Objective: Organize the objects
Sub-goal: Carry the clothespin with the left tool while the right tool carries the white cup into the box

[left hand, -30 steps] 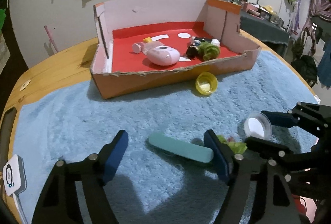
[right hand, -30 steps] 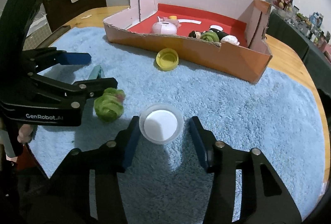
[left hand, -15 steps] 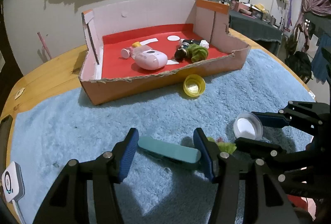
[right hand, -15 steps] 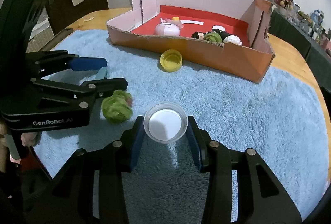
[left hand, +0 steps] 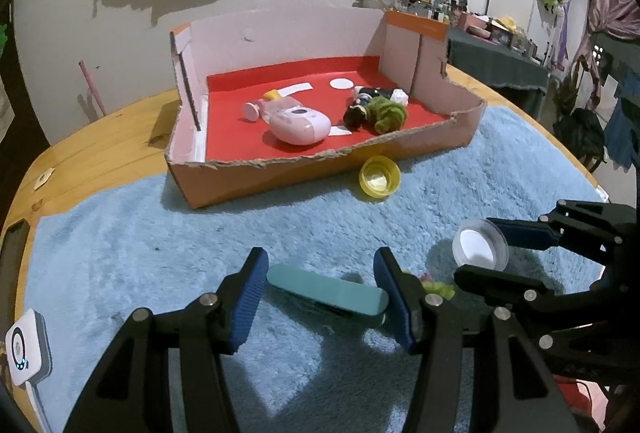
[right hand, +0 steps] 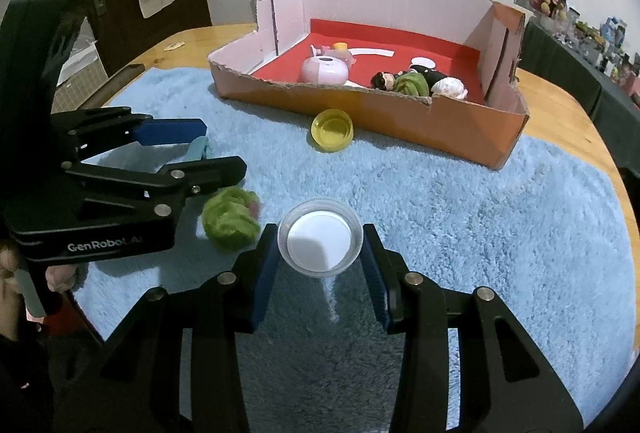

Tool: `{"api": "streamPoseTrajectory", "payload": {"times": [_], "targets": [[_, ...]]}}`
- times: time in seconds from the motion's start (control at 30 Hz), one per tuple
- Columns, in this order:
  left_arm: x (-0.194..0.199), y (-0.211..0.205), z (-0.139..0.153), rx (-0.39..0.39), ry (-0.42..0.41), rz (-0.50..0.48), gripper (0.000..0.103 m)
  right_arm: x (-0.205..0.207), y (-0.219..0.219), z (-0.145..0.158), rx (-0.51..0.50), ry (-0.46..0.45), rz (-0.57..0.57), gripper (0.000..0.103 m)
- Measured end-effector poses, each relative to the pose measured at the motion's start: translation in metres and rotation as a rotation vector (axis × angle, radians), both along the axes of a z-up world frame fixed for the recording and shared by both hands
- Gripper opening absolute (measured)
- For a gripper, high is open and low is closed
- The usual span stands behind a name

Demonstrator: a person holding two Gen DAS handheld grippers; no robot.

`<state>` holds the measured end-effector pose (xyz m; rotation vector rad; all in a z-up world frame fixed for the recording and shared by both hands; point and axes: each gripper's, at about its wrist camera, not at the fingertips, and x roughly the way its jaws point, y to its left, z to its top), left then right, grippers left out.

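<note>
A flat teal bar [left hand: 326,291] lies crosswise on the blue rug [left hand: 200,233]. My left gripper [left hand: 320,273] is shut on it, one blue pad against each end. A small clear cup with a white lid [right hand: 320,243] sits between the pads of my right gripper [right hand: 320,245], which is shut on its sides. In the left wrist view that cup [left hand: 478,247] and the right gripper [left hand: 486,253] are at the right. A green yarn ball [right hand: 230,219] rests on the rug between the two grippers. In the right wrist view the left gripper [right hand: 218,149] is at the left.
A cut-down cardboard box [left hand: 280,177] with a red floor stands beyond, holding a pink device [left hand: 298,123] and a green and black doll [left hand: 380,113]. A yellow cap [left hand: 379,177] leans at its front wall. A white gadget [left hand: 26,349] lies at the rug's left edge.
The left jaws have closed from wide apart onto the ends of the teal bar. The right jaws have narrowed until their pads touch the cup. Neither hand has shifted.
</note>
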<state>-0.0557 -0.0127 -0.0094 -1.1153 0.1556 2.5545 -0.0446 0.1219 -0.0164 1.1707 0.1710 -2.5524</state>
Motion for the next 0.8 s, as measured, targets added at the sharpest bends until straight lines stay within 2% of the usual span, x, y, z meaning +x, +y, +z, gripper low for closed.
{"api": "streamPoseTrajectory", "payload": {"times": [0.8], "targets": [[-0.007, -0.007, 0.024, 0.055, 0.038, 0.02, 0.057, -0.007, 0.003, 0.029, -0.031, 0.054, 0.001, 0.039]]}}
